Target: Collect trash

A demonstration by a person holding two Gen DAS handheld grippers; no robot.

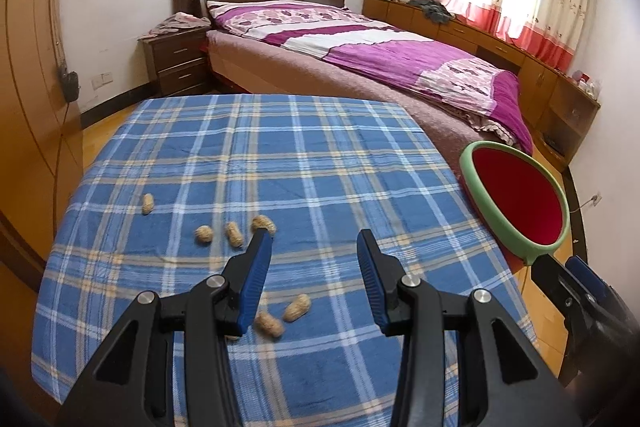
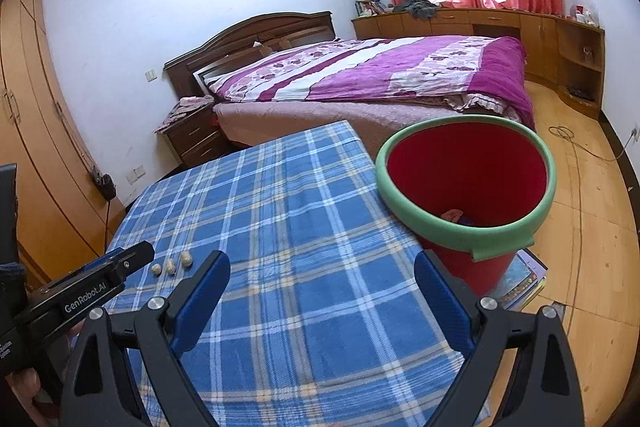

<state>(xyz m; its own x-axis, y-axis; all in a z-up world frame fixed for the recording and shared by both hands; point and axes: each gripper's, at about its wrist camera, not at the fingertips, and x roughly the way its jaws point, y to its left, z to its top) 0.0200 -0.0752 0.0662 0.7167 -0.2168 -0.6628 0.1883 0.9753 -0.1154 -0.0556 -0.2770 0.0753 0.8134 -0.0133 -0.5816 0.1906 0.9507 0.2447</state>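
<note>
The peanuts (image 1: 235,234) are the trash here: whole shells scattered over the blue checked cloth (image 1: 280,155) that covers the table, four in a loose row toward the far left and at least two more close in, just beside my left gripper (image 1: 314,247). They lie apart from one another, so I judge each one needs its own pick rather than a sweep. My left gripper is tilted down over the near pair with its jaws parted and nothing between the pads; the gap is moderate, which suits something as small as a peanut, and one blue finger (image 1: 256,267) partly hides a shell in the far row. The red bin (image 2: 468,183) with its green rim stands off the table's right edge, its mouth at about the level of the tabletop, so a shell can be carried across and dropped in without much lifting. It seems to rest on a stack of books (image 2: 524,283) on the wooden floor, which I take to be the reason it sits so high. A few scraps already lie at its bottom, though I cannot tell what they are. My right gripper (image 2: 322,287) hangs over the table's near right part, beside the bin, jaws spread wide and empty.
</note>
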